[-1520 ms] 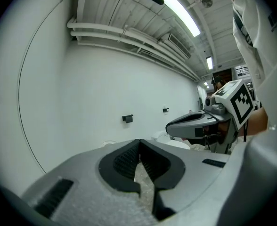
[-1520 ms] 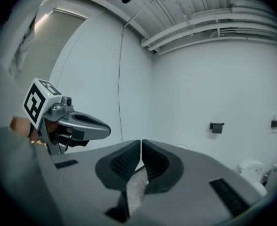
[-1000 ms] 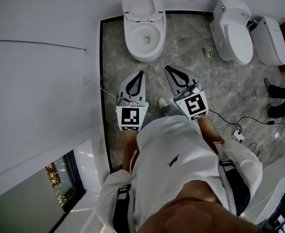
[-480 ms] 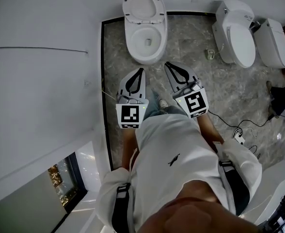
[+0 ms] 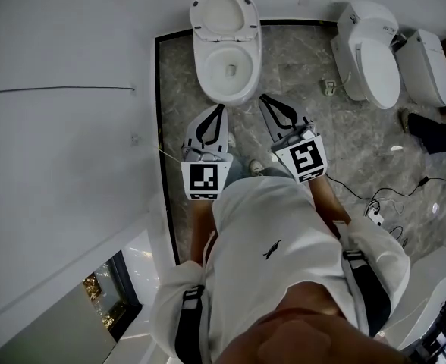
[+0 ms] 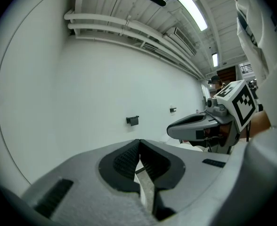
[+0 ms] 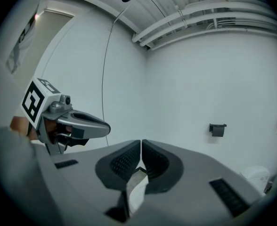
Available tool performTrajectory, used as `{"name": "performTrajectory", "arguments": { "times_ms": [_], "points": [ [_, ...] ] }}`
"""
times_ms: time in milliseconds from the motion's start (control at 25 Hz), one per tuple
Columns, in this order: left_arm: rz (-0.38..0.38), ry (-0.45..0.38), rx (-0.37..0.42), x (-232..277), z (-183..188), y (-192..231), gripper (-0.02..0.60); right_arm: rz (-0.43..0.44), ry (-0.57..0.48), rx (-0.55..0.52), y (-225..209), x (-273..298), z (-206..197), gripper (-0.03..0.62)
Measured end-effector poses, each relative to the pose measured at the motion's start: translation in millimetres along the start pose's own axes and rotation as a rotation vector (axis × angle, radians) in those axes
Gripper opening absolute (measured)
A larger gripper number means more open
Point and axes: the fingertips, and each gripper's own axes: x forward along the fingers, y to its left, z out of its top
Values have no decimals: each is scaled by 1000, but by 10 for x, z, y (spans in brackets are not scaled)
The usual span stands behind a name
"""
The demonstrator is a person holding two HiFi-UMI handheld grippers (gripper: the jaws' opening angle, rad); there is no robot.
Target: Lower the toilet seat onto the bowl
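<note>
**Change.** Compared with a second ago, the toilet (image 5: 224, 44) sits nearer to both grippers in the head view. The person has closed the distance across the marble floor (image 5: 299, 67). The gripper tips now lie just short of the near rim of the bowl (image 5: 199, 63), where before a clear strip of floor separated them. Neither gripper touches the toilet.

**Meaning for the task.** This is judged to be the approach phase. The toilet seat (image 5: 198, 12) is still raised at the far end of the toilet, leaning back and well clear of the bowl. No lowering has begun. The next step calls for one gripper to reach over the bowl to the seat's upper edge.

**Grippers.** The left gripper (image 5: 221, 110) has its jaws fully together, with nothing between the pads. The right gripper (image 5: 263, 98) is also closed and empty. Both point forward towards the toilet, side by side.

**Containers.**
- Bowl: open and uncovered. It holds only a small dark patch, water or the outlet, at the bottom (image 5: 230, 70). No loose object is visible inside.
- Two other toilets (image 5: 375, 55), far right: lids down, contents hidden.
</note>
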Motion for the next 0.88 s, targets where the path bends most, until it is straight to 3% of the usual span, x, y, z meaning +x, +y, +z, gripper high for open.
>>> {"name": "performTrajectory", "arguments": {
  "times_ms": [880],
  "points": [
    [-128,6,-22,712,-226,1271,28,-115,77,13,-148,1404,28,33]
  ]
}}
